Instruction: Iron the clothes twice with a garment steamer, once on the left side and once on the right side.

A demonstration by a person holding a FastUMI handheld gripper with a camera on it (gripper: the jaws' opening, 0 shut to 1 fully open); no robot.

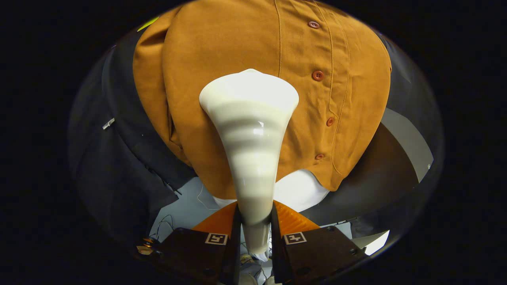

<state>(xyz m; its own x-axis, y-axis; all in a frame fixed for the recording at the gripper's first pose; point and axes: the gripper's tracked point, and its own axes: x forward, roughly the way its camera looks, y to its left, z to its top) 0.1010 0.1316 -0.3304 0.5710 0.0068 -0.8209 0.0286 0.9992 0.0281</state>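
Observation:
A white garment steamer [251, 138] rises from between my fingers and widens to a flat head. Both fingers of my gripper [255, 221] press on its narrow handle. The steamer head rests against or very near a mustard-orange button shirt [222, 59] that hangs straight ahead. The head is left of the shirt's button placket [318, 75], over the left front panel. The shirt's hem ends just above my fingers, and a white form [301, 190] shows beneath it.
A dark garment [119, 158] hangs to the left of the shirt. A dark panel and a pale surface [408, 142] lie beyond the shirt to the right. Thin cables [166, 225] trail on the light floor below, near my left finger.

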